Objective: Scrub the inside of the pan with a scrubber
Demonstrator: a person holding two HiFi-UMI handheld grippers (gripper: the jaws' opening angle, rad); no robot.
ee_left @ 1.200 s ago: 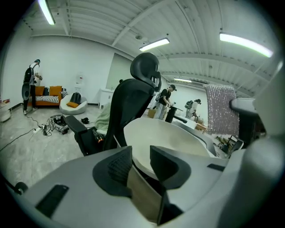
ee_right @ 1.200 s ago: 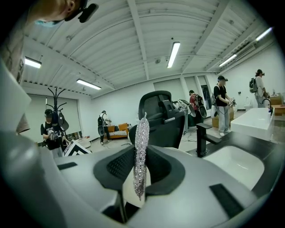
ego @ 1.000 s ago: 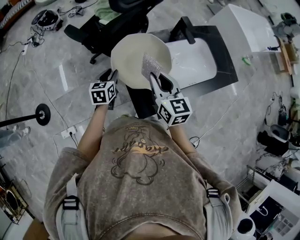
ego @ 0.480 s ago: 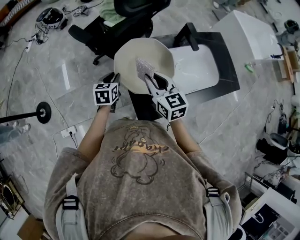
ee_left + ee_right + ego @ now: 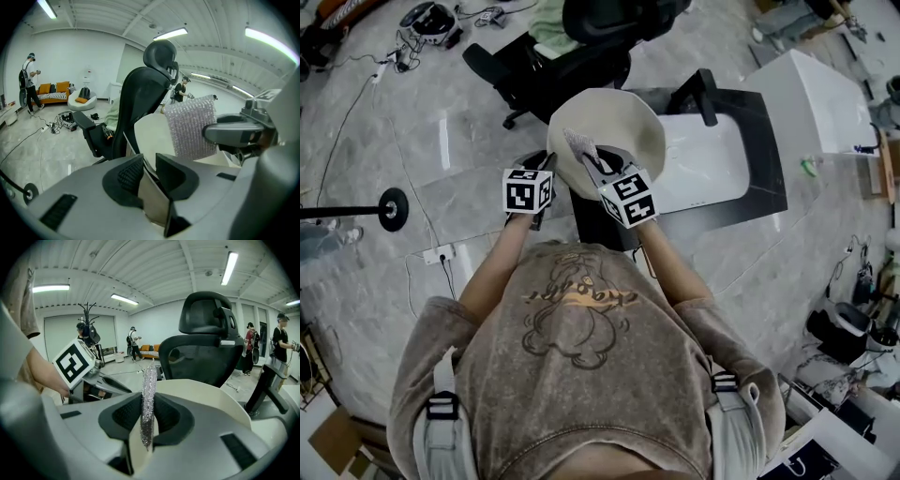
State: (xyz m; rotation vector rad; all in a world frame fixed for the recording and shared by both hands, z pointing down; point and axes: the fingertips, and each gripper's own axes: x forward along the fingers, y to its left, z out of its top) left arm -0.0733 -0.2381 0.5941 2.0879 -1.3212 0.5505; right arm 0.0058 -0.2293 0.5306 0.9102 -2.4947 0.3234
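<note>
Since a second ago the right claw (image 5: pixel 592 161) has slid the scrubber (image 5: pixel 578 143) from the middle of the pan (image 5: pixel 623 127) down toward its near-left edge, close to where the left claw (image 5: pixel 547 172) hangs on. Looks like a scrub stroke pulled back toward the person.

The right claw is pinched tight on the scrubber, which stands up edge-on between the pads, so the sparkly flat face can rub the pan's pale inside.

The left claw's jaws have just been closing, and they're clamped on the pan's thin edge. My guess is they're firming up the hold so the pan doesn't swing under the scrubbing.

The pan itself is up in the air and tipped, its inside facing the person, and that makes it easy to reach. Just behind it is the white sink (image 5: pixel 703 164) set in the black table (image 5: pixel 766 159).
</note>
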